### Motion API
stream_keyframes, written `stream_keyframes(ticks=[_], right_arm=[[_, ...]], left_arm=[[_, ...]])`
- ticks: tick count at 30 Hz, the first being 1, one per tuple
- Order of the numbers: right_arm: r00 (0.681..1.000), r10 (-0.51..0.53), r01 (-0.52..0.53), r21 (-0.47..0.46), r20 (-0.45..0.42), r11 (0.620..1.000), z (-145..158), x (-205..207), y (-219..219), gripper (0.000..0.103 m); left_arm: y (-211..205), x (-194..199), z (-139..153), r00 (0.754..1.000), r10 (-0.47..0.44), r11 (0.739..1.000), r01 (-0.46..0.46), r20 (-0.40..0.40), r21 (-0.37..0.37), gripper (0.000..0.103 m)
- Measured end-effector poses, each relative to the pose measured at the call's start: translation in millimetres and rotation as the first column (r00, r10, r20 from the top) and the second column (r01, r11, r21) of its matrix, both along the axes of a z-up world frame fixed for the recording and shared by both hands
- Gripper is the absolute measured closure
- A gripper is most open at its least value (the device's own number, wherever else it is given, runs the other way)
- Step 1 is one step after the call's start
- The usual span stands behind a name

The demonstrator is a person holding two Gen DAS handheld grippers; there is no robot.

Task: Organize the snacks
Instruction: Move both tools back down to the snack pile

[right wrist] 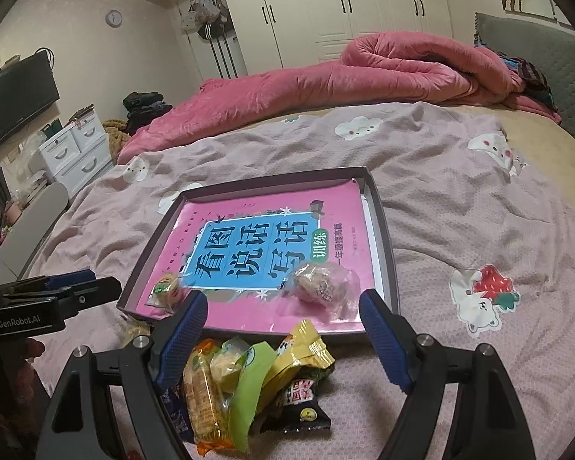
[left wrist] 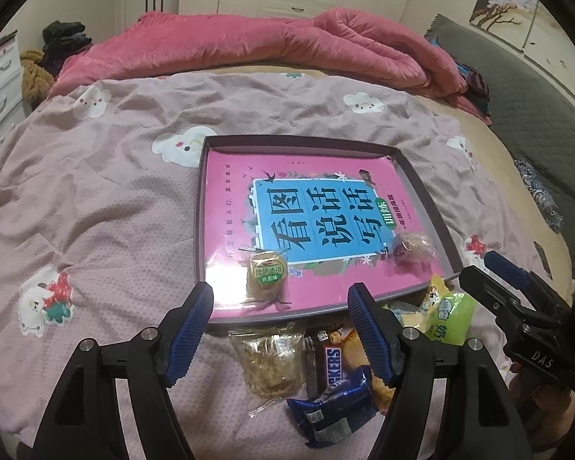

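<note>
A dark shallow tray (left wrist: 299, 140) (right wrist: 264, 180) lies on the bed with a pink book (left wrist: 230, 176) (right wrist: 337, 199) inside it. On the book sit a green-labelled cake (left wrist: 266, 276) (right wrist: 166, 291) and a clear-wrapped pinkish snack (left wrist: 414, 247) (right wrist: 318, 287). In front of the tray's near rim lies a pile of snacks: a Snickers bar (left wrist: 326, 360), a blue packet (left wrist: 333, 406), a clear bag (left wrist: 266, 364), a green packet (left wrist: 450, 318) (right wrist: 253, 379) and a yellow packet (right wrist: 306, 345). My left gripper (left wrist: 280, 291) (right wrist: 103, 280) hangs open above the pile's left side. The right gripper (right wrist: 283, 297) (left wrist: 479, 266) is open above its right side. Neither holds anything.
A pinkish bedspread (left wrist: 115, 191) with animal prints covers the bed. A rolled pink quilt (left wrist: 249, 42) lies along the far side, with a grey headboard (right wrist: 536, 50) at the right. White drawers (right wrist: 76, 149) and a television (right wrist: 15, 96) stand beyond the bed's left edge.
</note>
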State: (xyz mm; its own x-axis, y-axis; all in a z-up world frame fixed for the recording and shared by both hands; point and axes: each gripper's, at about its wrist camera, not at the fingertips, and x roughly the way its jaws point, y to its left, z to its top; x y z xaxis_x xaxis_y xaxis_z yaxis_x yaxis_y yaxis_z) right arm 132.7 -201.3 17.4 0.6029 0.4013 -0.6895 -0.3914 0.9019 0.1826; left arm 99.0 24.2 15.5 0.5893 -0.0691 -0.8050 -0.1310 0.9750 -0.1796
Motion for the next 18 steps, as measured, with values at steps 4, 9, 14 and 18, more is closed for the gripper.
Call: stream_keyframes(ticks=[4, 9, 14, 18], right_arm=[[1.000, 0.010, -0.010, -0.004, -0.003, 1.000, 0.7, -6.1, -0.9, 0.022], [1.000, 0.027, -0.027, -0.002, -0.010, 1.000, 0.6, -13.2, -0.6, 0.022], [0.999, 0.042, -0.042, -0.013, -0.013, 0.999, -0.1, -18.9, 1.0, 0.022], [0.999, 0.042, -0.042, -0.014, -0.014, 0.999, 0.0, -21.1, 0.4, 0.022]], left_arm=[[-0.4, -5.1, 1.4, 1.000, -0.001, 1.000, 0.001, 0.000, 0.001, 0.029], [-0.7, -12.8, 1.1, 1.000, -0.003, 1.000, 0.003, -0.003, 0.002, 0.029], [-3.5, -19.7, -1.5, 1.000, -0.018, 1.000, 0.018, -0.016, -0.002, 0.029], [-5.7, -25.3, -4.2, 0.999, -0.024, 1.000, 0.024, -0.029, 0.002, 0.029]])
